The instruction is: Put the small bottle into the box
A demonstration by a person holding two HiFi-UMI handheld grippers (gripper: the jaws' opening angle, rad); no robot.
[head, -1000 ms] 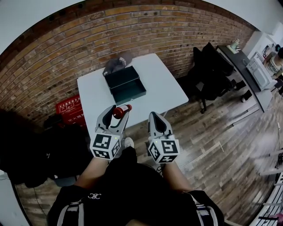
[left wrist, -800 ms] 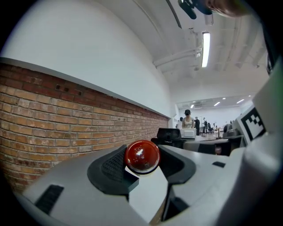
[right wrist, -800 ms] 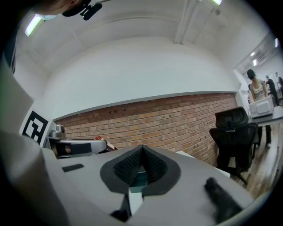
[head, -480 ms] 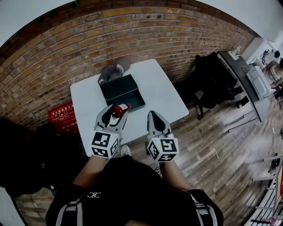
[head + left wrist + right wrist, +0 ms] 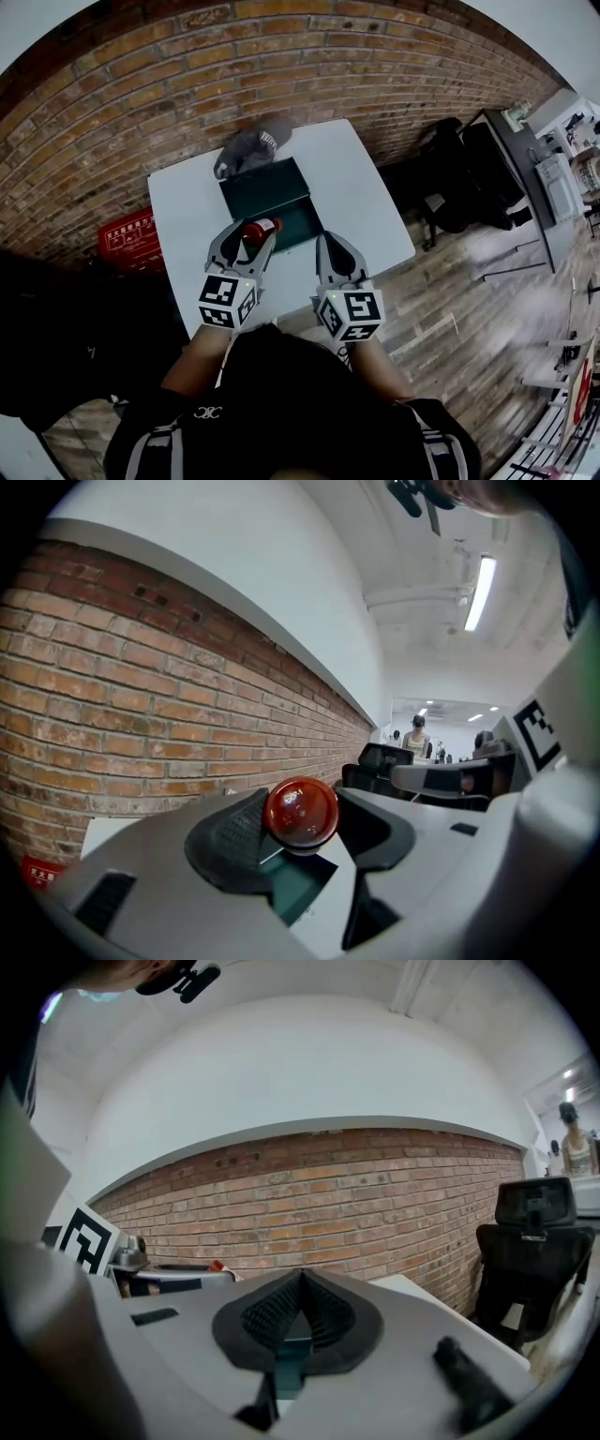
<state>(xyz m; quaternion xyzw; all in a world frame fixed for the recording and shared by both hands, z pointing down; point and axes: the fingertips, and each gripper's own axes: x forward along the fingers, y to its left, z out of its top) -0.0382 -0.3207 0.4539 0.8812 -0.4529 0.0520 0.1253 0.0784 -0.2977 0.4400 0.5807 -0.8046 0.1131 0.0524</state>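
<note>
A small red bottle (image 5: 256,231) lies crosswise in my left gripper (image 5: 247,229), which is shut on it. In the left gripper view the bottle's round red end (image 5: 300,812) sits between the dark pads (image 5: 232,836). The bottle hangs over the near edge of the open dark green box (image 5: 265,186) on the white table (image 5: 361,202). My right gripper (image 5: 330,242) is just right of the box's near corner, jaws shut and empty; its pads (image 5: 323,1314) meet in the right gripper view. A sliver of the green box (image 5: 289,1361) shows below them.
A grey cap (image 5: 251,146) lies on the table behind the box, close to the brick wall. A red crate (image 5: 127,235) stands on the floor left of the table. Black chairs (image 5: 459,178) and a desk stand at the right.
Both grippers have moved forward from the table's near edge up to the box. The bottle stays in the left gripper, now over the box's near edge.
</note>
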